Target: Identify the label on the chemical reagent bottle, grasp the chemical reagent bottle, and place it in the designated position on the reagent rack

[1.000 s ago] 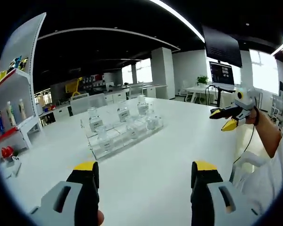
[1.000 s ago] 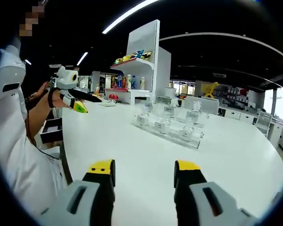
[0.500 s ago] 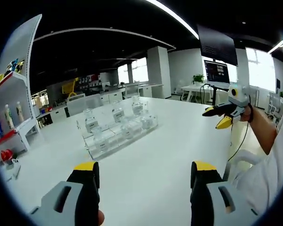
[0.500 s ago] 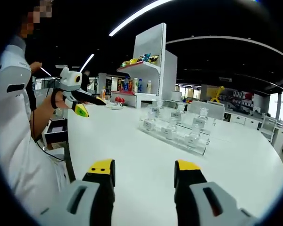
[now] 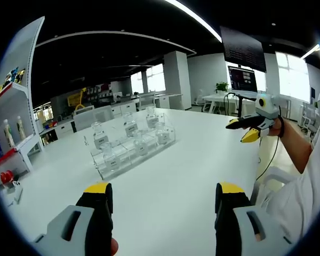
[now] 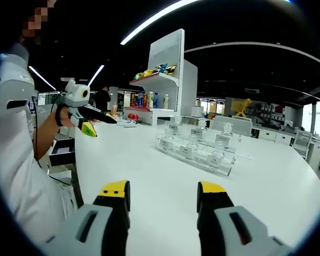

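Right, I've got a broad white table [image 5: 170, 176] in an open office with dark ceiling, light strips and a display shelf [image 6: 168, 80]. My left gripper [image 5: 160, 205] and right gripper [image 6: 161, 200] hover wide apart, empty. Reagent bottles [image 5: 129, 140] sit in the clear rack [image 6: 194, 152] mid-table (labels too small to read).

Clear labelled reagent bottles [image 5: 100, 140] stand upright in the tiered transparent rack [image 5: 129, 160].
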Tool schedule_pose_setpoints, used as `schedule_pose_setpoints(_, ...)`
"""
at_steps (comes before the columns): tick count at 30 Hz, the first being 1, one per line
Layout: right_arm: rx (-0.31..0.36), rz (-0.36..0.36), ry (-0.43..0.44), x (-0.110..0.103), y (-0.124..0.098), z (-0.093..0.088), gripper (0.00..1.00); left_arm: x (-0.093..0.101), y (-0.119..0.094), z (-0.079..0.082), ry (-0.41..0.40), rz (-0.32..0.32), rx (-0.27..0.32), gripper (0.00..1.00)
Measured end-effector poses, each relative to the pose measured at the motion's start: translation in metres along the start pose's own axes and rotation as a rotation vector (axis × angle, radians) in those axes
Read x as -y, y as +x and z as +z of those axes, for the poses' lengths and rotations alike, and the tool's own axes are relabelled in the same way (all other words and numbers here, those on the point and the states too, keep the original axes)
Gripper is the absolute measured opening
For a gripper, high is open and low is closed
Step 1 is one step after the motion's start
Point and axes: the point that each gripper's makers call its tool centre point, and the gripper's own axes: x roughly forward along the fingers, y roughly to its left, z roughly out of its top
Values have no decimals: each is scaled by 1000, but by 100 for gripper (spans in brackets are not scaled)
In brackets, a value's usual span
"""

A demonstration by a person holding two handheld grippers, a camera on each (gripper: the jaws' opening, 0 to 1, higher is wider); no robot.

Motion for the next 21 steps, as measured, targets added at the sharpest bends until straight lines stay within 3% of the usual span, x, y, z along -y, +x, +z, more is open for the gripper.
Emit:
schedule_pose_setpoints(11,2,-41,8,10,-4,1,49,8,0,-2,-4,-23,0,78)
schedule_pose_setpoints(21,-21,-33,-9,8,-5,-5,49,8,-1,-6,-7,-25,2,78)
